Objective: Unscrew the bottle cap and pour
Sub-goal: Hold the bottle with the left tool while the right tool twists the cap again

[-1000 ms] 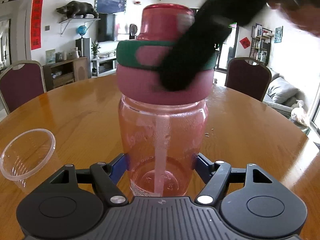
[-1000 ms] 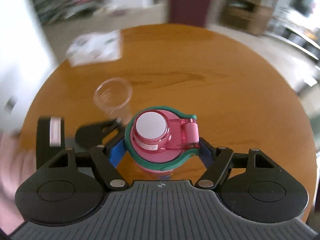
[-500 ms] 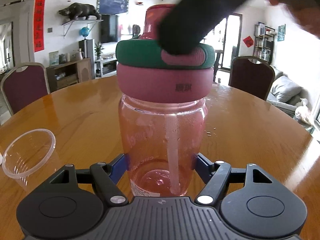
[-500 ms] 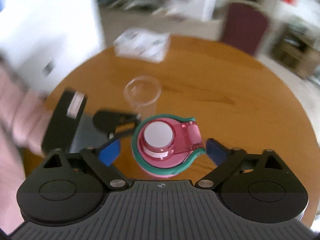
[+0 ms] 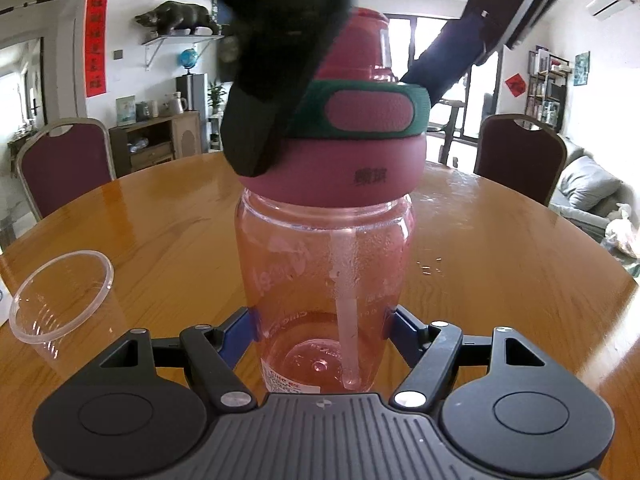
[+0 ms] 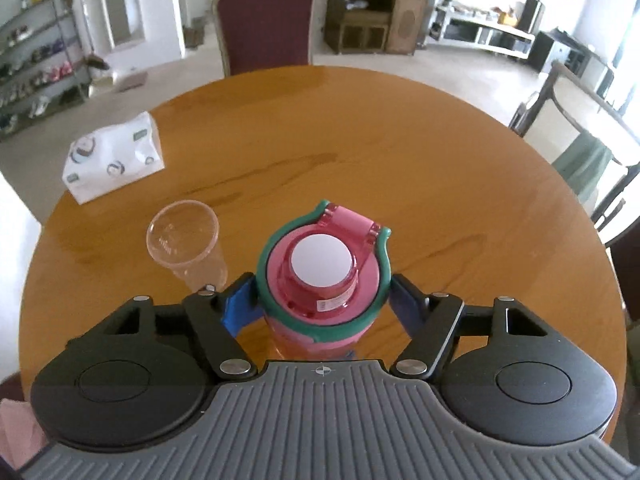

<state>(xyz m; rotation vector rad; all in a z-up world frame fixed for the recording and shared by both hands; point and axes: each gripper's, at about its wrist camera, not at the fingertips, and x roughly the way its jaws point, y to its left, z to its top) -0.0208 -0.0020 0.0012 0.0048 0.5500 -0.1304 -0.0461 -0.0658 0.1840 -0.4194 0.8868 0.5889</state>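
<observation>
A clear pink bottle [image 5: 324,264] with a straw inside stands upright on the round wooden table [image 5: 160,216]. My left gripper [image 5: 320,332] is shut on the bottle's lower body. Its pink cap with a green band [image 5: 360,120] shows from above in the right wrist view [image 6: 323,276]. My right gripper [image 6: 320,300] comes down from above, its fingers [image 6: 236,308] pressed on both sides of the cap's green band. A clear plastic cup [image 5: 60,292] stands left of the bottle, also in the right wrist view [image 6: 184,236].
A white tissue pack [image 6: 114,156] lies at the table's far left. Maroon chairs [image 6: 264,24] stand around the table. A few water drops [image 5: 430,266] lie on the table right of the bottle.
My right gripper has turned around the cap, let go at half a second ago with its fingers spread, and now closed on the cap again. The bottle and left gripper stayed put.
</observation>
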